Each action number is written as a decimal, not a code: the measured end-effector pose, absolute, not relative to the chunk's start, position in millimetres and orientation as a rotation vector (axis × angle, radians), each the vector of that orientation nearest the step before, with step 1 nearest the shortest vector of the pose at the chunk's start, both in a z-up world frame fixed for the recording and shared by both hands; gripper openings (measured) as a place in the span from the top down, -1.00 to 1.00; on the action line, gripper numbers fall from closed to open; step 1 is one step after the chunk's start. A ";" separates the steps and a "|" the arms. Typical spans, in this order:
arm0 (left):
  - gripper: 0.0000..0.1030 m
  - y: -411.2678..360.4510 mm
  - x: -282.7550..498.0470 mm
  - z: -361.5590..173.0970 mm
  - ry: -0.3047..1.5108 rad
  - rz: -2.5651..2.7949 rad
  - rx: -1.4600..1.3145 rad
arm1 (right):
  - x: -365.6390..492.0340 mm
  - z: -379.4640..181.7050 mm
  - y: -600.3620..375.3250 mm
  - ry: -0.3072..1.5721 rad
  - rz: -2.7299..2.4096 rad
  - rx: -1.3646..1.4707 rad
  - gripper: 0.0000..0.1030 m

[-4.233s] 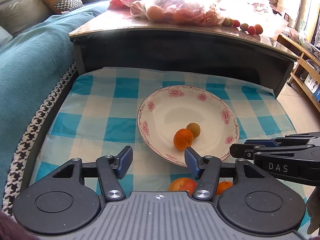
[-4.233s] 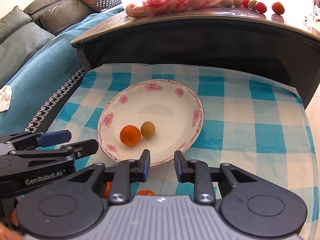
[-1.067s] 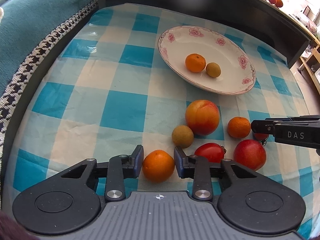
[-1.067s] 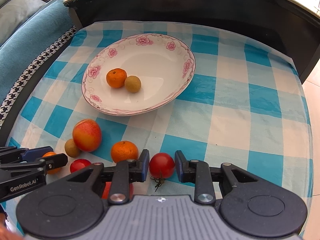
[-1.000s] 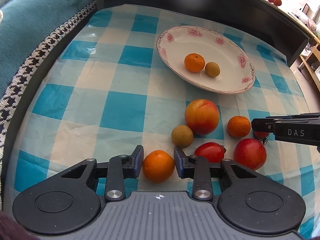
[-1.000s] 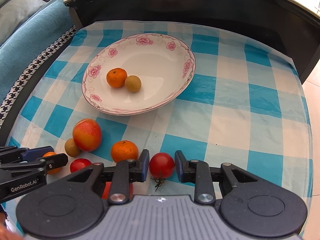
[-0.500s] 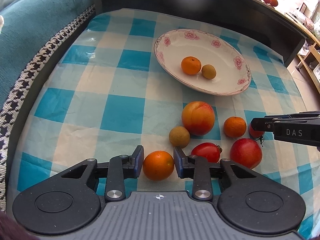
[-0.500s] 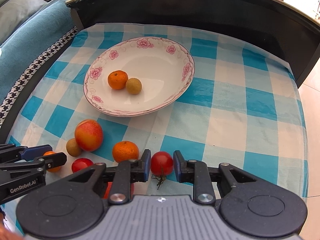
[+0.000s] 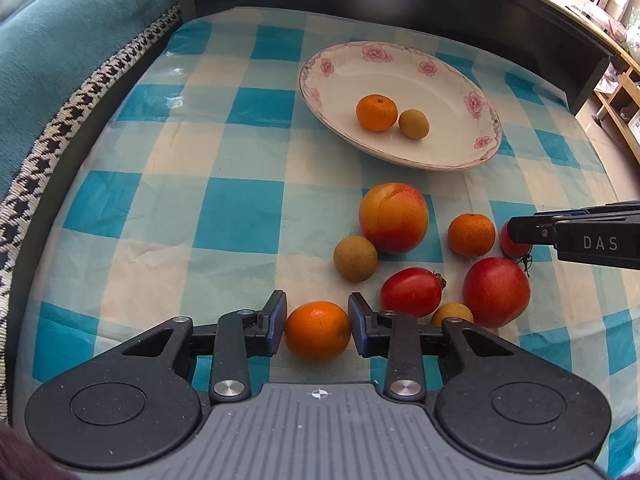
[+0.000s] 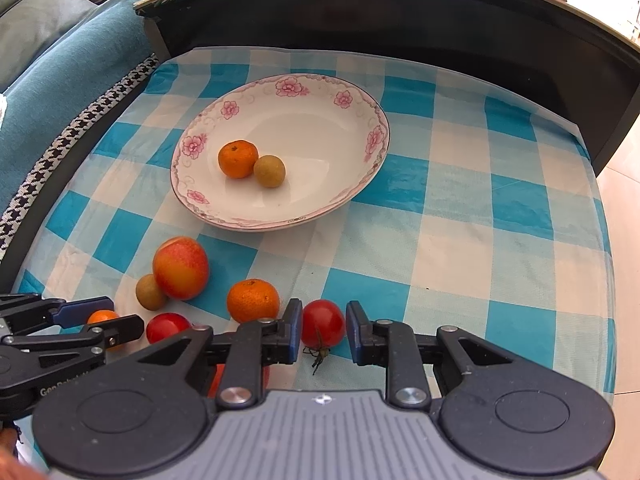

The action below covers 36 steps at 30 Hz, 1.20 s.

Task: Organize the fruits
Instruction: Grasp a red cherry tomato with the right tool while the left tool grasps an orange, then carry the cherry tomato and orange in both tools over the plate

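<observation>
Since the earliest frames we have brought both tools down from above the plate (image 10: pixel 376 136) to the loose fruit at the lower edge of the checked cloth (image 10: pixel 460 240), and over the last second the right pads have drawn in onto a tomato.

That small red tomato (image 10: pixel 322 322) sits low in the centre of the right wrist view, pinched between the pads of our right tool (image 10: pixel 320 330), its dried stalk trailing below. In the left wrist view an orange (image 9: pixel 317 330) sits low in the centre, pinched by our left tool (image 9: pixel 317 326), both pads against its sides. Neither fruit looks clear of the cloth yet, though we cannot be sure.

Around them lie a peach (image 9: pixel 393 218), a mandarin (image 9: pixel 471 234), a brown longan-like fruit (image 9: pixel 355 258), a larger tomato (image 9: pixel 412 291) and a red apple (image 9: pixel 496 291). On the plate, toward the upper middle of both views, a second mandarin (image 10: pixel 237 158) touches another small brown fruit (image 10: pixel 269 171).

We judge the picking step finished for both hands. Next we need to lift straight up, carry each fruit over the rim, and lower it gently so the tomato is not bruised or dropped.
</observation>
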<state>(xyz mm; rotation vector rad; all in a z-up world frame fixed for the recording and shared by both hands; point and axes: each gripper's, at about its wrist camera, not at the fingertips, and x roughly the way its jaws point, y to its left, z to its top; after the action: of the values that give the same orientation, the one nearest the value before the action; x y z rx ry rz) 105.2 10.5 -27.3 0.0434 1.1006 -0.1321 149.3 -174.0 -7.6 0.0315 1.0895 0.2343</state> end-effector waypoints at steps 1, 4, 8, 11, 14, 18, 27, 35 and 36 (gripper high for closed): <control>0.19 10.4 105.0 -27.0 1.101 -0.132 0.046 | 149.4 -7.7 -173.8 1.090 0.235 0.031 0.51; 0.20 11.3 103.8 -24.9 1.099 -0.138 0.044 | 149.4 -8.2 -172.9 1.092 0.241 0.028 0.53; 0.20 11.3 105.0 -20.2 1.088 -0.139 0.037 | 148.8 -8.5 -172.8 1.091 0.243 0.028 0.53; 0.21 10.7 104.8 -22.1 1.099 -0.143 0.037 | 151.2 -10.5 -175.0 1.111 0.257 0.052 0.48; 0.21 10.3 105.3 -22.2 1.099 -0.146 0.039 | 153.0 -14.6 -172.2 1.132 0.273 0.047 0.45; 0.21 11.0 107.0 -23.0 1.101 -0.148 0.035 | 152.6 -21.2 -166.1 1.135 0.269 0.015 0.45; 0.20 6.5 104.8 -24.3 1.102 -0.156 0.084 | 150.2 -18.6 -166.9 1.117 0.244 -0.017 0.46; 0.20 2.2 100.9 -13.8 1.069 -0.155 0.102 | 143.5 2.2 -171.4 1.074 0.235 -0.016 0.46; 0.20 2.2 101.3 -12.1 1.066 -0.154 0.100 | 143.3 5.1 -171.8 1.068 0.234 -0.013 0.46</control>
<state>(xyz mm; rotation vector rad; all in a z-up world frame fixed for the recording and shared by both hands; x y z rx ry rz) 101.3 2.2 -12.1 0.0997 1.0659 -0.1542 143.3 -171.8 5.1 -0.0134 1.0685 0.2337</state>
